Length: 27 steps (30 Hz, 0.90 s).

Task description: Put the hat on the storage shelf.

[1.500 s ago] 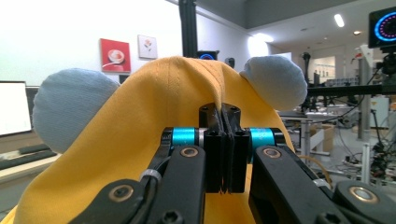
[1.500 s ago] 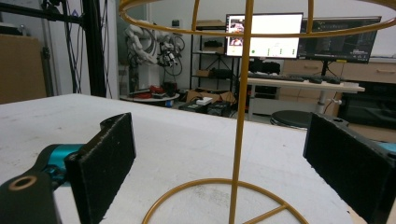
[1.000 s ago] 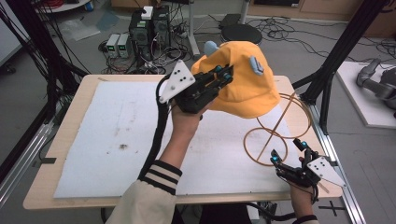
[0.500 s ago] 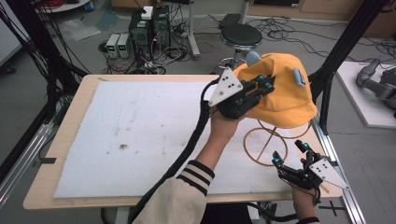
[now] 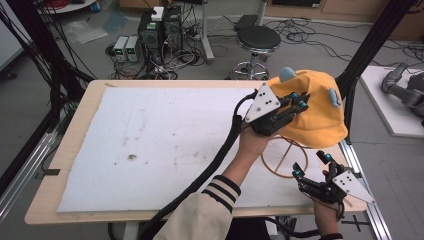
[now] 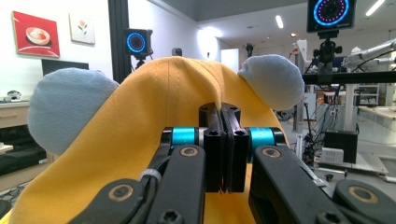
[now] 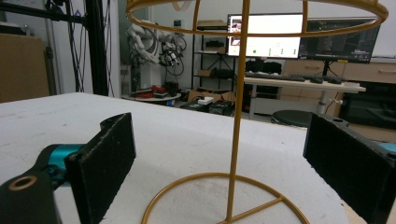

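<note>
The left gripper [image 5: 299,101] has its jaws pressed together on a fold of the yellow hat [image 5: 315,112]; in the left gripper view the fabric rises in a ridge straight out of the shut jaws [image 6: 223,140], with a pale blue ear [image 6: 65,109] bulging on either side, so the pinch sits near the crown, between the ears. That grip lets the hat hang open below, which suits lowering it over something. The hat is held above the right far part of the table, over the top of the wire hat stand [image 5: 285,159], whose round base rests on the white mat [image 5: 150,145]. The right gripper [image 5: 312,165] waits low at the near right edge with its jaws spread wide and nothing between the pads; in the right gripper view the stand's thin upright [image 7: 239,116] rises between the two black pads [image 7: 109,158] but touches neither. It looks placed to steady the light stand at its stem if the hat drags it sideways. Judging by this, the hat is about to be seated on the stand's upper ring [image 7: 252,18], and is not yet released
</note>
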{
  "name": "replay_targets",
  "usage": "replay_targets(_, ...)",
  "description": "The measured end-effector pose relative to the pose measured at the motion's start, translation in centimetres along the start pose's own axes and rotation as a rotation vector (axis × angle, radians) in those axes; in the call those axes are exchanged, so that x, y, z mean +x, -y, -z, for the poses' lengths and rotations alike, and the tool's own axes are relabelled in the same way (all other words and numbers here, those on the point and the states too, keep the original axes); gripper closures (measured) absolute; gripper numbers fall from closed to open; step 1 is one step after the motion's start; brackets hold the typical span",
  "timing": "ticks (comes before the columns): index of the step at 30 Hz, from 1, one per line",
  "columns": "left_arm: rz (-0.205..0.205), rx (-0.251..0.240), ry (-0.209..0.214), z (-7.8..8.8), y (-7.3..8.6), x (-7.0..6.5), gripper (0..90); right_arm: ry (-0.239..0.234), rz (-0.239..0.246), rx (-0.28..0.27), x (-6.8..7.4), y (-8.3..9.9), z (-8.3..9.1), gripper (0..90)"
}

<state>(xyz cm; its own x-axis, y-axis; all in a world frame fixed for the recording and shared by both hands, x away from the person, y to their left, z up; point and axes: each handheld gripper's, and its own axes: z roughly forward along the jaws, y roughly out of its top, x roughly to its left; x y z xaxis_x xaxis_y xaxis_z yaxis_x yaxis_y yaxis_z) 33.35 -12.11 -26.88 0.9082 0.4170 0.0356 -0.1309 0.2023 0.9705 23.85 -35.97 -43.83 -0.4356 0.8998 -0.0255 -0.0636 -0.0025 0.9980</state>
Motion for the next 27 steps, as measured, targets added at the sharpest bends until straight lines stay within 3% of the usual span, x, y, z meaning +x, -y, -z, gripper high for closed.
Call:
replay_targets(9, -0.006, 0.048, -0.006, -0.5, 1.3, -0.2, 88.1, -0.009, 0.0, 0.006, 0.1, 0.1, 0.0, 9.1)
replay_targets(27, 0.003, 0.08, -0.001, -0.3, 2.6, 0.1, 85.6, -0.009, 0.006, 0.015, 0.1, 0.1, -0.1, 9.1)
